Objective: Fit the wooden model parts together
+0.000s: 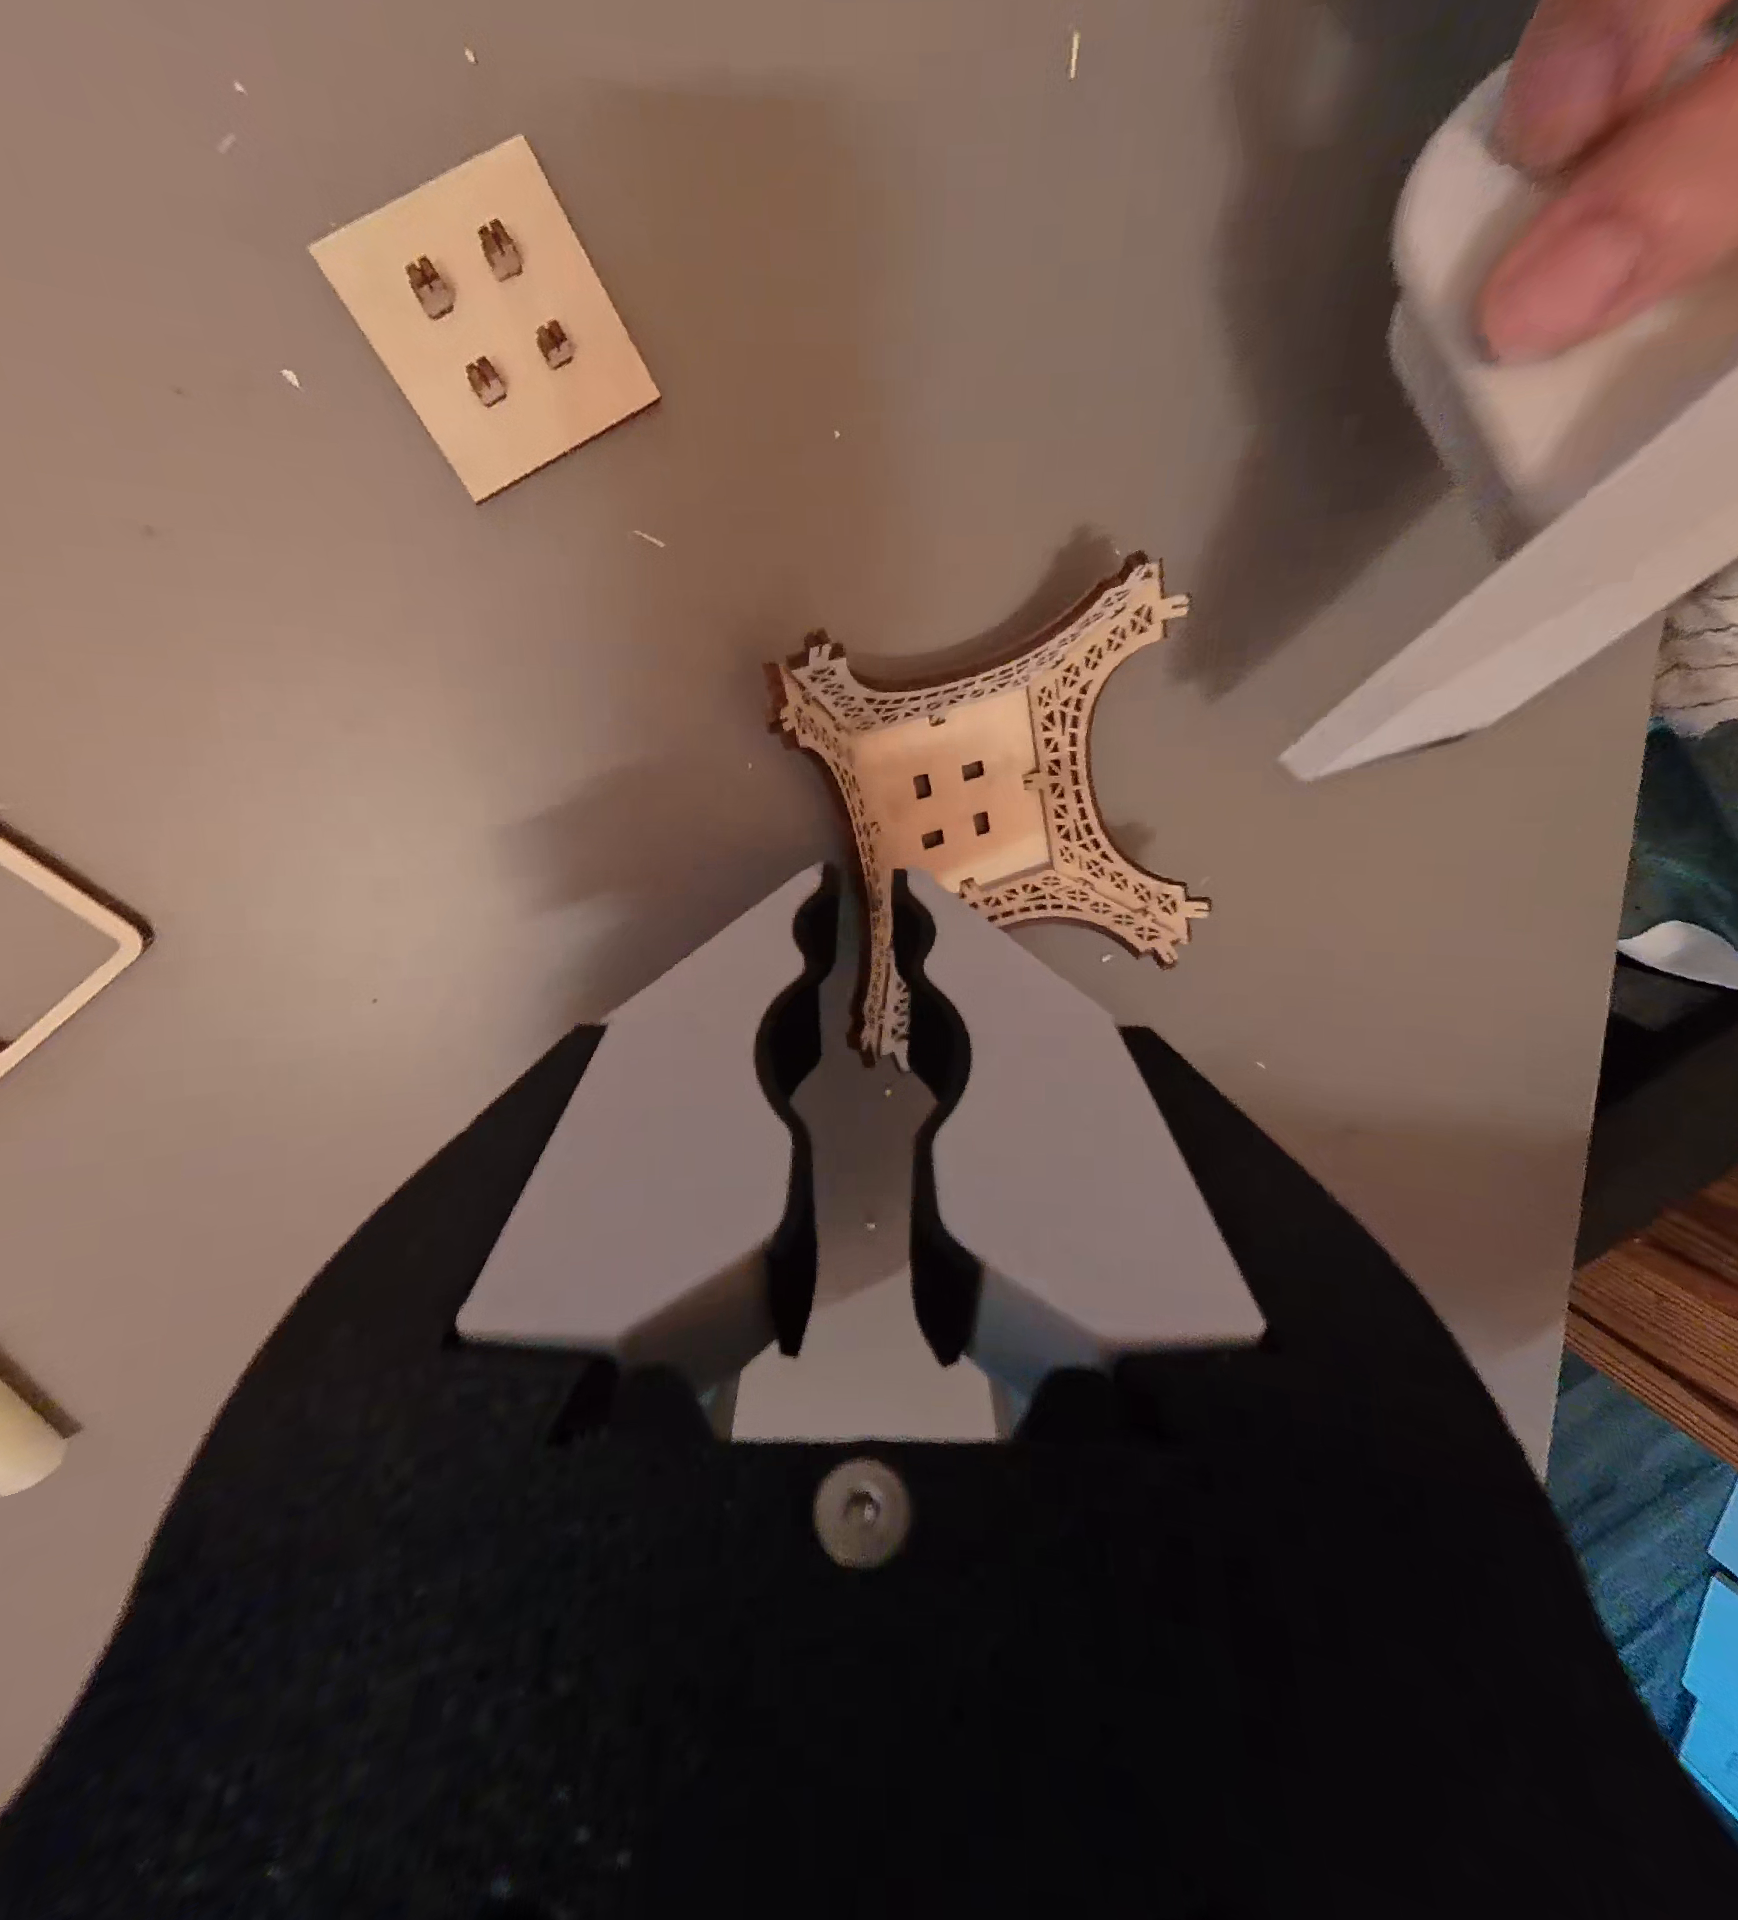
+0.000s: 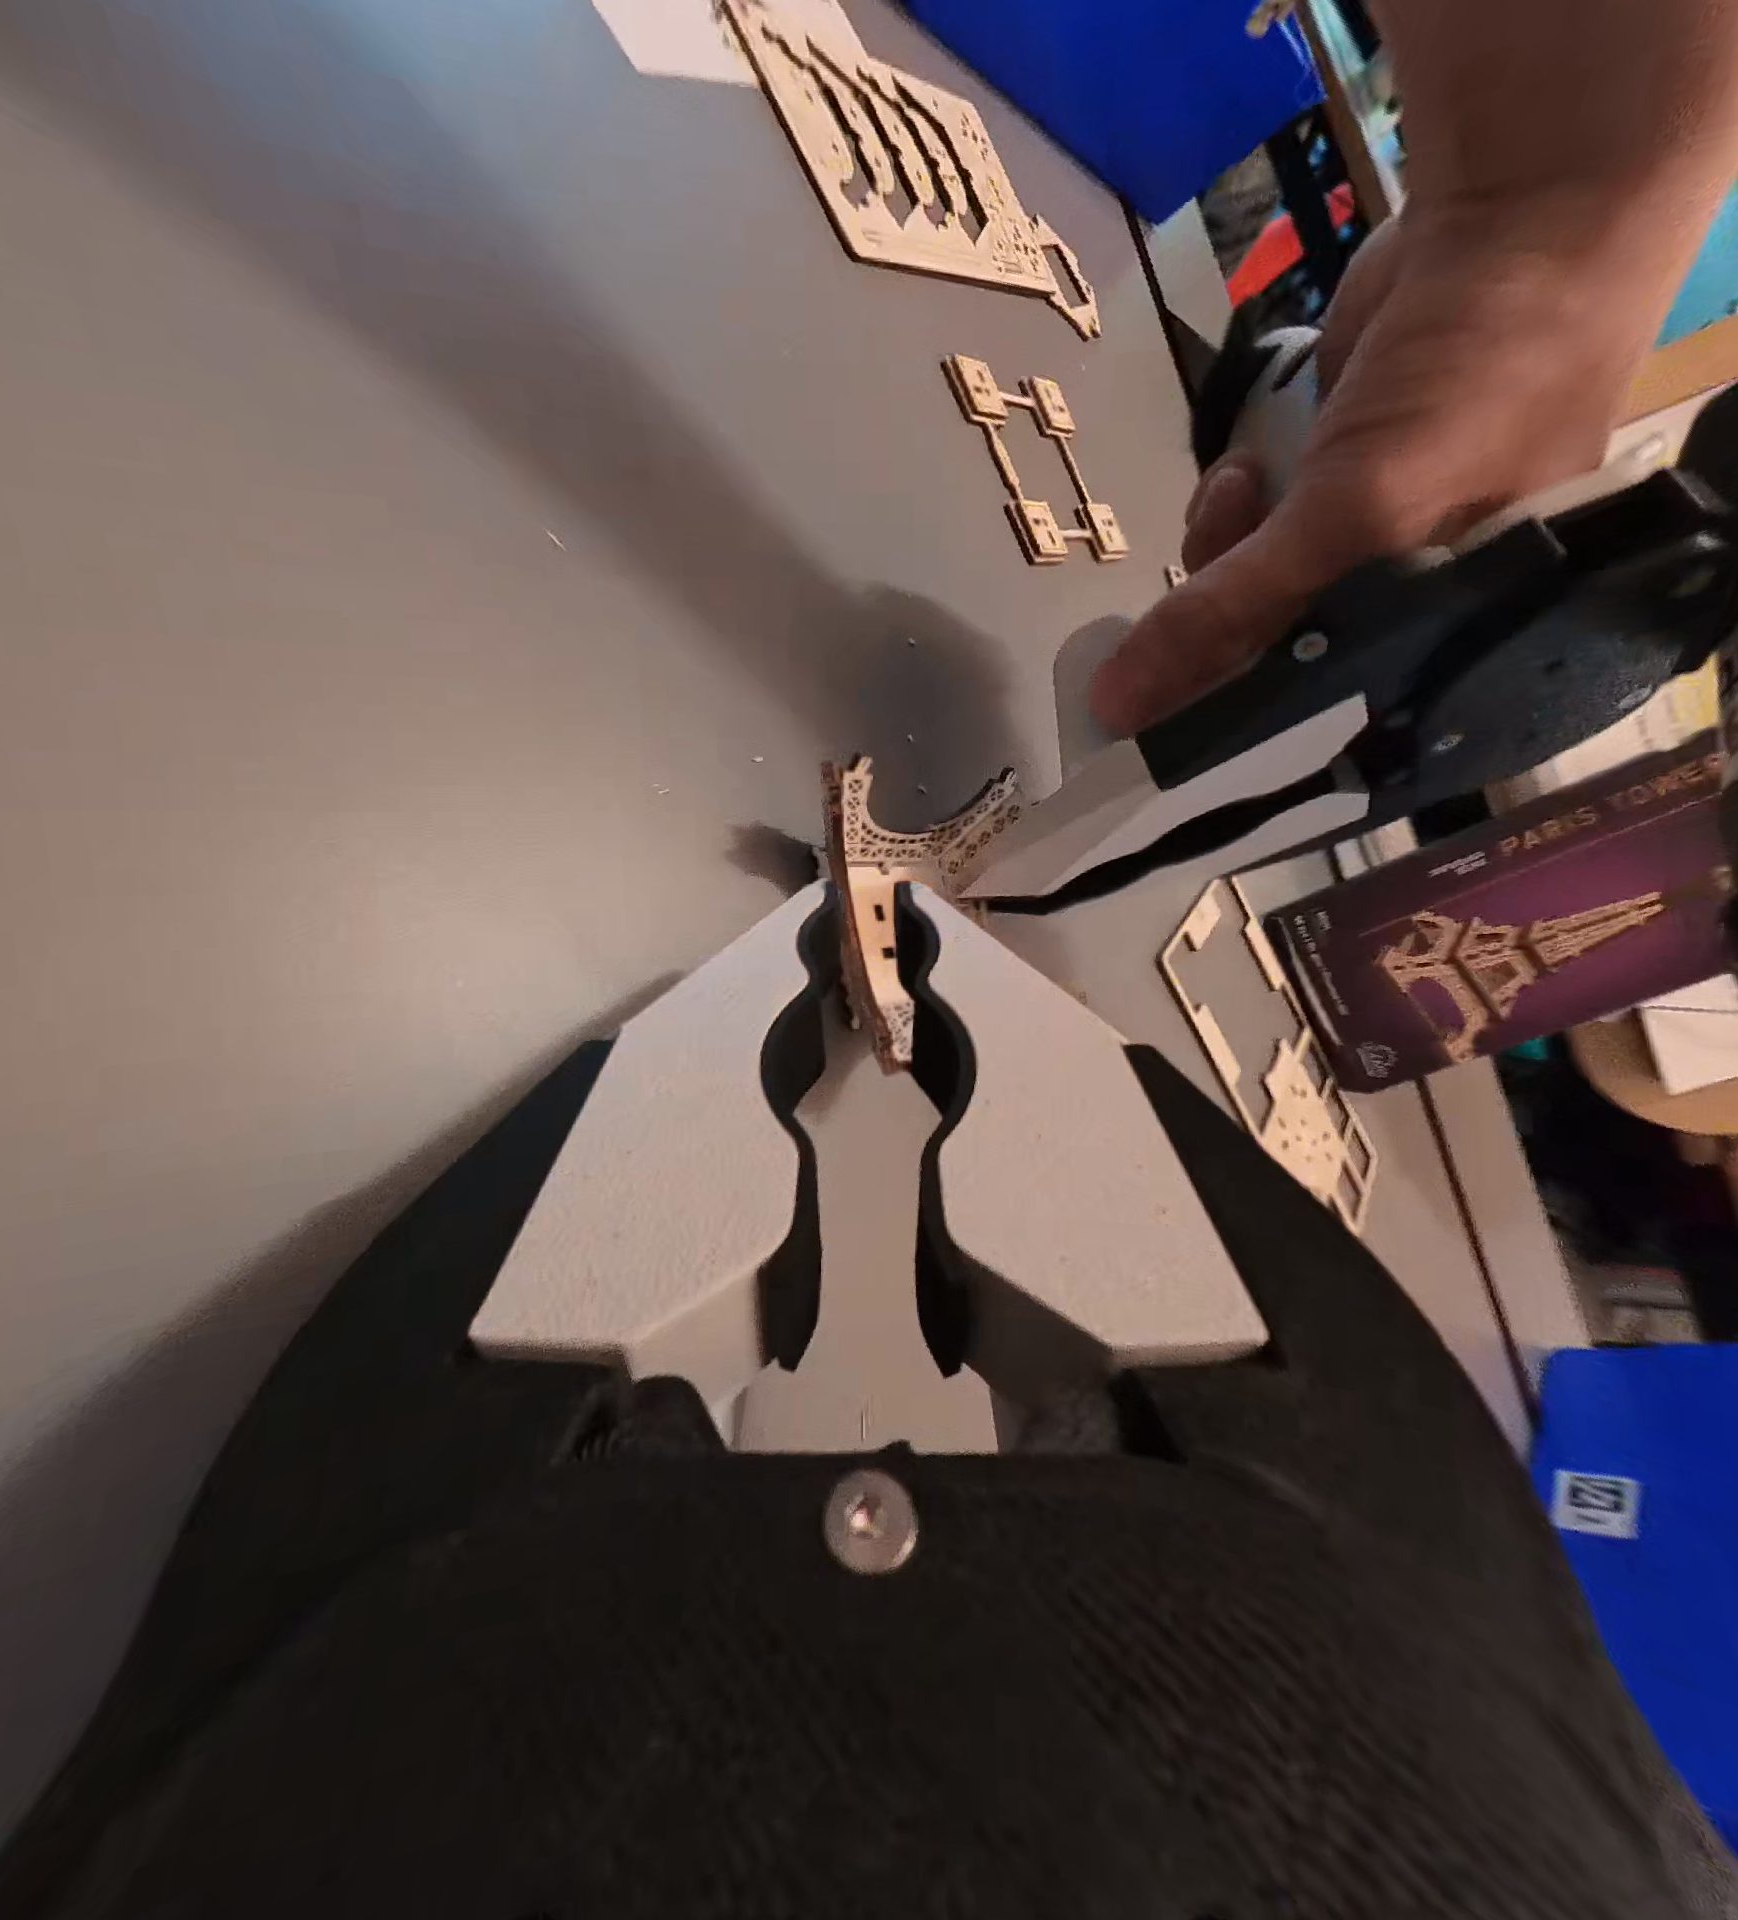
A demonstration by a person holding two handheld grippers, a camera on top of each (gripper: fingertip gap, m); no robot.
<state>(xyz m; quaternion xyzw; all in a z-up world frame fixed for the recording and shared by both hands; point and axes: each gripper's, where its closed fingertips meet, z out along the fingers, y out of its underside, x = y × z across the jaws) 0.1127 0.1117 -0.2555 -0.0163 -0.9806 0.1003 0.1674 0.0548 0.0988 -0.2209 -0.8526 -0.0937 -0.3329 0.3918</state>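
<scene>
Both tools had hold of the same piece: the left tool was closed onto one latticed leg of the wooden tower base, and the right tool was closed onto an edge of that base, with only the thickness of the wood between each pair of fingers. Seen from the left wrist view, the base was held above the grey desk, its underside turned to the camera and showing four square slots in its floor plate. Four legs were already joined to that plate, so this sub-assembly appeared complete. A flat wooden square carrying four small upright tabs lay on the desk well apart from the base; by my judgement it was the mating part, and that joint had not yet been made. Emptied wooden sheets and a small frame of four linked squares lay farther off, beside the kit's dark box. Remaining parts of the tower could not be counted.
</scene>
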